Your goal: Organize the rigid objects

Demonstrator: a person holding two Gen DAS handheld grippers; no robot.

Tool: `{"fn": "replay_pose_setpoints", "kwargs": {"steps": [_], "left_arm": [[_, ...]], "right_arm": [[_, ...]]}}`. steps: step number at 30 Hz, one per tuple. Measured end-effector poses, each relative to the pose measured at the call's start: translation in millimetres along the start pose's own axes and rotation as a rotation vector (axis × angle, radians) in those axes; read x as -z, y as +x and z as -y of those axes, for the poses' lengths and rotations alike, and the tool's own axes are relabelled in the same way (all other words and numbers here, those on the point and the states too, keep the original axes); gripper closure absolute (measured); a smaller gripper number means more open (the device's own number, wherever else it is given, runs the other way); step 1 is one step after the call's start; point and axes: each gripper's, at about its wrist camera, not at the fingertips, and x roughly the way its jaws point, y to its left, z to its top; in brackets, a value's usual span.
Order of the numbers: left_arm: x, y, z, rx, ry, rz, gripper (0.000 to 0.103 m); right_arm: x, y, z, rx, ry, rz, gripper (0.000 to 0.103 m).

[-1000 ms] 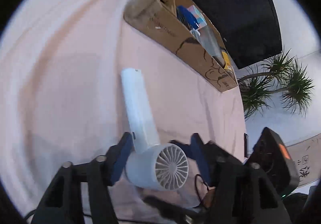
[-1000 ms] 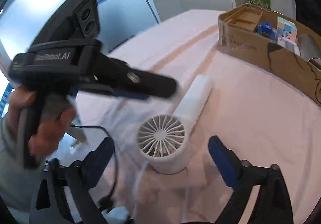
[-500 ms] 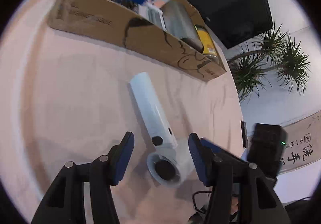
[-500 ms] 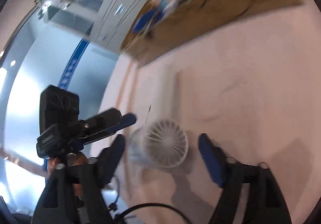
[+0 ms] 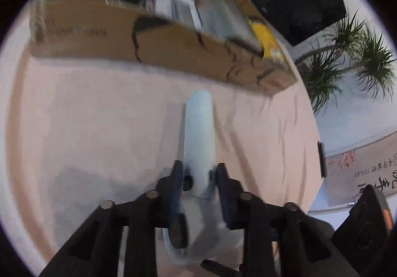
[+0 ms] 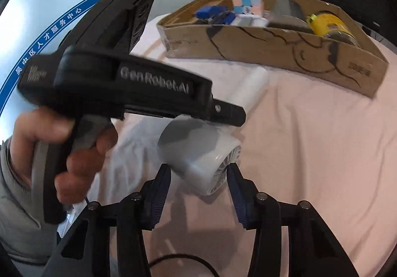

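A white handheld fan (image 5: 198, 128) points its handle toward the cardboard box (image 5: 173, 46). My left gripper (image 5: 198, 167) is shut on the handle just above the round head. In the right wrist view the fan head (image 6: 196, 150) hangs slightly above the pink cloth, grille facing right. My right gripper (image 6: 198, 170) is closing on the lower part of the head, one blue pad at the back face and one at the grille. A hand (image 6: 74, 153) holds the left gripper, whose black finger (image 6: 223, 110) crosses the fan's neck.
The box (image 6: 273, 48) holds a colour cube (image 6: 248, 2), blue items, a grey cylinder and a yellow can (image 6: 330, 21). The pink cloth (image 6: 310, 153) lies bare to the right of the fan. A dark screen and potted plants (image 5: 347, 58) stand beyond the table edge.
My left jaws have closed onto the fan's handle. My right jaws, wide before, have narrowed around the fan head. The fan now sits off the cloth, its grille turned sideways.
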Motion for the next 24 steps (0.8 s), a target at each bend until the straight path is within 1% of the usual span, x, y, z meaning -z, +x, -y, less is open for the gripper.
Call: {"fn": "replay_pose_setpoints", "kwargs": {"steps": [2,3,4,5,6,7,8,9,10,11,12,14,16,18,19,20,21,22,23,24], "left_arm": [[-10.0,-10.6,-5.8,0.004,0.001,0.018,0.085],[-13.4,-14.4,-9.0,-0.001,0.006,0.014,0.086],[-15.7,-13.8,-13.8,0.003,-0.003,-0.004,0.092],[-17.4,-12.7,-19.6,0.040,-0.016,-0.028,0.093],[-19.8,-12.2,-22.6,0.056,-0.022,-0.034,0.093],[-21.5,-11.8,-24.7,0.068,-0.029,-0.046,0.093],[-23.4,-10.7,-25.0,0.077,-0.030,-0.059,0.090],[-25.0,-9.3,-24.5,0.090,-0.025,-0.071,0.087],[-25.5,-8.1,-24.2,0.103,-0.023,-0.080,0.081],[-24.6,-7.0,-23.9,0.117,-0.028,-0.088,0.076],[-23.9,-4.1,-22.1,0.128,-0.037,-0.094,0.074],[-20.0,-0.2,-19.2,0.148,-0.060,-0.116,0.073],[-9.3,7.2,-12.7,0.190,-0.092,-0.162,0.073],[3.3,15.1,-6.6,0.239,-0.123,-0.209,0.070],[11.0,20.2,-3.5,0.264,-0.145,-0.231,0.060],[15.3,24.1,-2.2,0.266,-0.156,-0.247,0.045],[21.1,30.4,-1.8,0.251,-0.172,-0.267,0.040],[22.9,35.2,-2.1,0.241,-0.179,-0.280,0.037],[23.7,43.3,-3.9,0.226,-0.183,-0.306,0.038],[22.5,46.6,-6.2,0.239,-0.190,-0.315,0.038]], "right_arm": [[-4.9,5.1,-1.3,-0.012,-0.004,0.013,0.066],[-10.5,5.8,-0.5,-0.019,0.001,0.005,0.066],[-13.9,9.4,-3.5,-0.020,0.007,-0.003,0.066],[-15.2,11.4,-1.9,-0.012,0.014,-0.012,0.065],[-15.2,11.9,2.2,-0.008,0.029,-0.026,0.060],[-21.7,23.3,4.8,-0.018,0.042,-0.039,0.060],[-18.8,20.8,8.1,-0.021,0.056,-0.049,0.060],[-13.5,15.5,11.5,-0.021,0.073,-0.054,0.055],[-11.8,15.4,9.5,-0.025,0.087,-0.056,0.051],[-7.6,10.9,11.9,-0.035,0.108,-0.056,0.042],[-6.7,9.7,12.1,-0.043,0.124,-0.055,0.039],[-0.4,0.2,17.7,-0.041,0.148,-0.051,0.039],[5.0,-8.4,28.3,-0.032,0.177,-0.055,0.039],[9.7,-15.2,35.9,-0.039,0.203,-0.073,0.038],[13.8,-13.0,32.9,-0.053,0.208,-0.081,0.037],[18.2,-15.7,31.6,-0.050,0.207,-0.093,0.032],[21.4,-19.9,29.9,-0.035,0.193,-0.093,0.031],[23.5,-22.3,29.2,-0.023,0.182,-0.097,0.032],[25.9,-22.0,25.7,-0.005,0.177,-0.111,0.032],[30.7,-23.9,25.0,0.015,0.179,-0.125,0.031]]}}
